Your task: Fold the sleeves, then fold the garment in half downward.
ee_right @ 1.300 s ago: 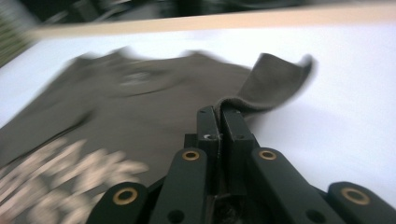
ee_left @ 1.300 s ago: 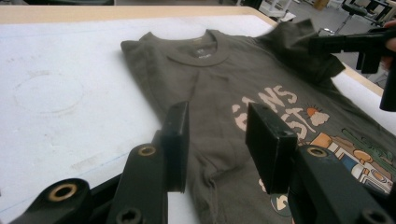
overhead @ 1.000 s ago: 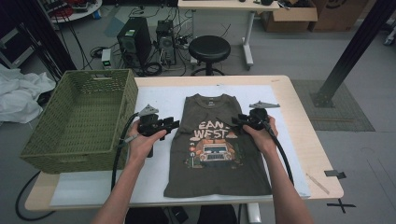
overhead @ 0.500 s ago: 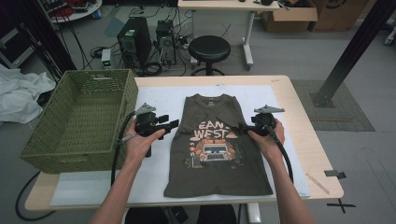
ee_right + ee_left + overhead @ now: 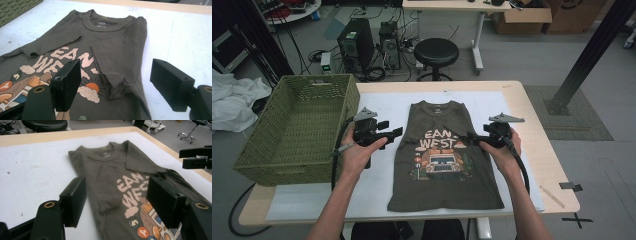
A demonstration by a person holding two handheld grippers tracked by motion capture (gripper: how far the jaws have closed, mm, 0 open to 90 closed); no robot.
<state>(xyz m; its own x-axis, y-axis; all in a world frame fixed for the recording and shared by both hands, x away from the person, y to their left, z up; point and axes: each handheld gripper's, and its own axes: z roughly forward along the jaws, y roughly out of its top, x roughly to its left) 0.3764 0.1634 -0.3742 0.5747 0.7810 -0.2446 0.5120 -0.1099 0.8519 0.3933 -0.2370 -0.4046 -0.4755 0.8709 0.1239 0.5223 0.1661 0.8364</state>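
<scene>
A dark olive T-shirt (image 5: 444,165) with a printed front lies flat, face up, on the white sheet (image 5: 382,105); both sleeves are folded in over its chest. My left gripper (image 5: 396,133) hovers at the shirt's left edge, and its jaws have just been opening with nothing between them. In the left gripper view the gripper (image 5: 120,202) stands open above the T-shirt (image 5: 107,170), the other gripper (image 5: 197,157) farther off. My right gripper (image 5: 466,136) floats over the shirt's right side; its jaws have just been opening too. In the right gripper view the gripper (image 5: 120,83) is open over the folded sleeve (image 5: 117,62).
An empty green wicker basket (image 5: 297,125) stands on the table's left end, close to my left hand. The wooden table edge (image 5: 539,130) runs along the right. A black stool (image 5: 436,52) and computer towers (image 5: 357,47) stand on the floor beyond the table.
Both grippers have opened and lifted off the shirt. The right one has drawn back to the right; the folded sleeves stay lying on the shirt.
</scene>
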